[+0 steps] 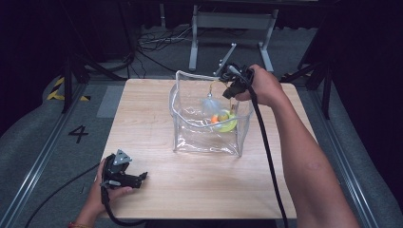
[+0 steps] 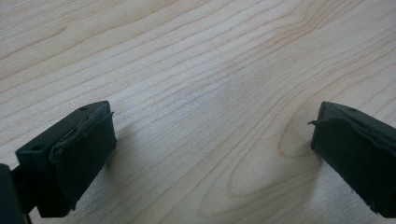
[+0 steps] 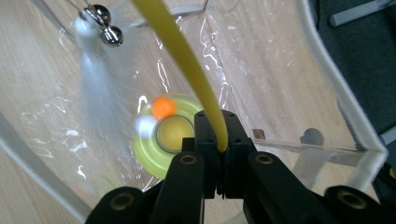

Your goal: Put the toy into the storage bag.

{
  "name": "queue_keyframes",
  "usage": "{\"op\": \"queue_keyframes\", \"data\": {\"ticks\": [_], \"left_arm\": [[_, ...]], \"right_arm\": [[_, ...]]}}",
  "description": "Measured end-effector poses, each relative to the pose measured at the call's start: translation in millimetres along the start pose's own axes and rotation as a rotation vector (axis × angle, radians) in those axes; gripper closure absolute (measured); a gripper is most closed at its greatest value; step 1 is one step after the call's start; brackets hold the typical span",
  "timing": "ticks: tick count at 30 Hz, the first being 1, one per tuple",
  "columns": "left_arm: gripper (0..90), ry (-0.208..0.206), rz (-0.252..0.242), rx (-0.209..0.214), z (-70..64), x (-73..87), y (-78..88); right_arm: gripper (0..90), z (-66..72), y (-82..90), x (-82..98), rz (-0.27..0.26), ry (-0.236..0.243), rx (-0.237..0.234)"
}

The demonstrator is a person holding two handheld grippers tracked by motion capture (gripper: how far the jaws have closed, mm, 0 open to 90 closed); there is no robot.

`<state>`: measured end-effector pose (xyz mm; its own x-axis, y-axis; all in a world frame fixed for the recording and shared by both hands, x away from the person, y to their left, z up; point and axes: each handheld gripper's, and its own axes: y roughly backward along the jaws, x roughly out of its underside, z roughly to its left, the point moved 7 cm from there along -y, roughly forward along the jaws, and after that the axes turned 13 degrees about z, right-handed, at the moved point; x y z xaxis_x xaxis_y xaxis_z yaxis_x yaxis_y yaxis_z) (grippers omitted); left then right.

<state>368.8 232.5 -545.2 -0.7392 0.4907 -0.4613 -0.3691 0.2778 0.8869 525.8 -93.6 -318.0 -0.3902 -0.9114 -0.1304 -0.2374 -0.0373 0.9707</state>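
**Right tool pinches a yellow wand over the clear bag**

We see a wooden bench (image 1: 190,190) carrying everything, and on it the largest object, a clear plastic bag (image 1: 190,137) standing open with a white-trimmed rim. It sits directly beneath our right tool (image 1: 234,87), which a hand (image 1: 264,85) holds at the bag's far right rim.

In the right gripper view the right tool (image 3: 223,135) has its jaws pressed together on a thin yellow wand (image 3: 182,51), which rises from between the jaws up and to the left. Just beyond and below those jaws, at the bottom of the bag, lies a yellow-green ring toy (image 3: 161,149) with a yellow centre; an orange ball (image 3: 163,107) and a white ball (image 3: 144,127) rest on its ring. Further left of the tool a blurred white feather tuft (image 3: 98,88) hangs with two small metal bells (image 3: 107,25) at its top.

The left tool (image 1: 141,178) rests well apart from the bag, at the near left of the bench, gripped by the other hand (image 1: 102,192). In the left gripper view the left tool (image 2: 212,140) has its jaws spread wide over bare wood, holding nothing.
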Motion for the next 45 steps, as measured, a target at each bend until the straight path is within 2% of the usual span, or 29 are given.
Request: {"op": "queue_keyframes", "data": {"ticks": [9, 21, 32, 36, 42, 43, 45], "left_arm": [[0.2, -0.001, 0.001, -0.002, 0.2, 0.0, 0.1], [0.2, -0.003, -0.002, -0.005, 0.4, -0.1, -0.1], [0.2, -0.004, -0.005, -0.005, 0.4, -0.5, -0.4], [0.2, -0.009, -0.007, -0.003, 0.6, -0.8, -0.6], [0.2, -0.008, -0.007, -0.001, 0.4, -0.8, -0.7], [0.2, -0.008, -0.007, -0.002, 0.5, -0.8, -0.6], [0.2, -0.009, -0.007, -0.003, 0.6, -0.8, -0.6]], "right_arm": [[87.7, 3.2, -21.3, 7.3, 0.042, 0.002, -0.036], [85.9, -1.4, -28.1, 19.7, 0.072, -0.017, -0.045], [84.8, -4.6, -19.7, 25.6, 0.053, -0.032, -0.034], [77.8, -4.0, -15.3, 26.1, 0.005, -0.046, -0.015], [72.6, -3.7, -12.5, 29.3, -0.016, -0.058, 0.006], [67.0, -3.5, -10.3, 30.1, -0.037, -0.061, 0.012], [62.7, -4.1, -7.9, 31.0, -0.051, -0.071, 0.027]]}}
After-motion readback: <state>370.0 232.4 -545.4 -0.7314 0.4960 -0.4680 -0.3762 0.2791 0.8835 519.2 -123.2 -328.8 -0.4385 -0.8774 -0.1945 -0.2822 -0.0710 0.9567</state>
